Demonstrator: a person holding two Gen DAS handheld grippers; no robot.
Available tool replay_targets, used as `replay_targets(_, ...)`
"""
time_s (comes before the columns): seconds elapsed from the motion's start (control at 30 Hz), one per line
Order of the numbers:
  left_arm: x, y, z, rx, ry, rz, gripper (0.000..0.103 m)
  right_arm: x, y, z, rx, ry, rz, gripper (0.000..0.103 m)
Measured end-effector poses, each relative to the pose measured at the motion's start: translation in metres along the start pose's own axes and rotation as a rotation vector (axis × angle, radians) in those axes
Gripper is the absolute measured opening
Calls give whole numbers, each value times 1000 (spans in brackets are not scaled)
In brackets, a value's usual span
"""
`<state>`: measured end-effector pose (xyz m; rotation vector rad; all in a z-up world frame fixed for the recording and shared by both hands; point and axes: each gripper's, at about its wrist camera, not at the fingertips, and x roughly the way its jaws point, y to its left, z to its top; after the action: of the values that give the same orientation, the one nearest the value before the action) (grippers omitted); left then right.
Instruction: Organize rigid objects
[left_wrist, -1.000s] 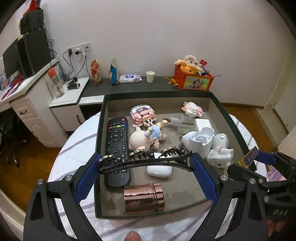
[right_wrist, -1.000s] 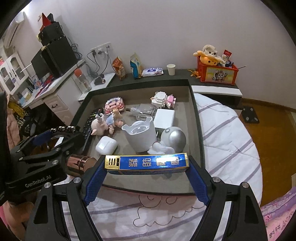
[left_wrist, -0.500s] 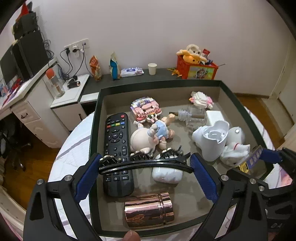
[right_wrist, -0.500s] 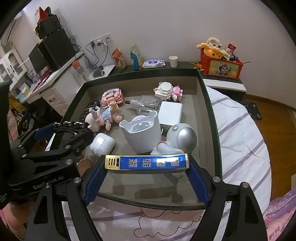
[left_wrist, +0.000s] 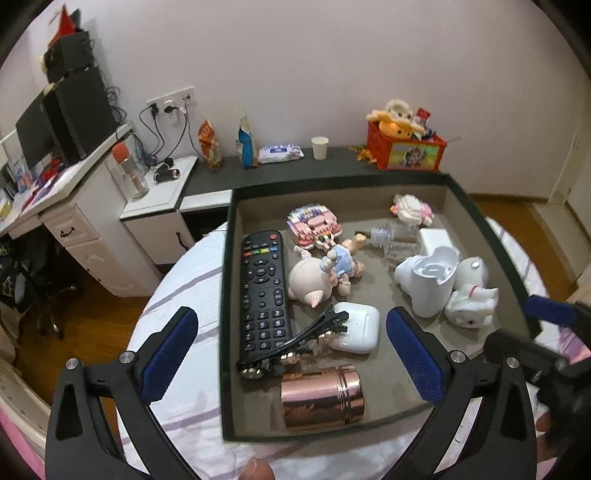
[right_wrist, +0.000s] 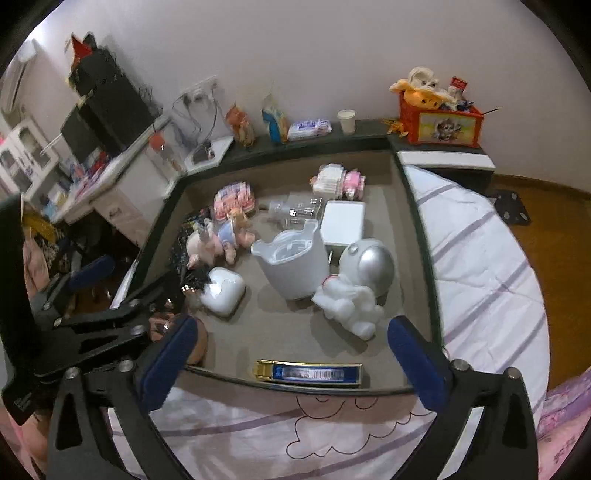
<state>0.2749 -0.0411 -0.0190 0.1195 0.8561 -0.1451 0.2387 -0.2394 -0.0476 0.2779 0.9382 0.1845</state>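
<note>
A dark green tray (left_wrist: 227, 295) on the bed holds several objects. My left gripper (left_wrist: 291, 354) is open and empty above its near left part. A black hair clip (left_wrist: 291, 345) lies in the tray across the remote control (left_wrist: 262, 291) and against the white earbud case (left_wrist: 356, 326). A copper can (left_wrist: 321, 397) lies near the front wall. My right gripper (right_wrist: 291, 354) is open and empty over the tray's (right_wrist: 424, 236) front edge. A blue and gold flat box (right_wrist: 308, 373) lies in the tray just inside that edge.
The tray also holds a pig figure (left_wrist: 314, 280), a white cup (left_wrist: 428, 284), an astronaut figure (right_wrist: 358, 284), a white charger (right_wrist: 341, 223), a clear bottle (right_wrist: 295, 212) and block toys (left_wrist: 314, 223). A desk (left_wrist: 66, 206) and a red toy box (left_wrist: 404, 151) stand beyond.
Both grippers opened. The hair clip dropped from the left gripper into the tray. The blue box dropped from the right gripper onto the tray floor by the front edge.
</note>
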Motion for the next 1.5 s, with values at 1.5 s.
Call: replay_targets(1.5,-336,5,-141,-92,-394,89,103,-268,104,-144,-228,-382,-171,103)
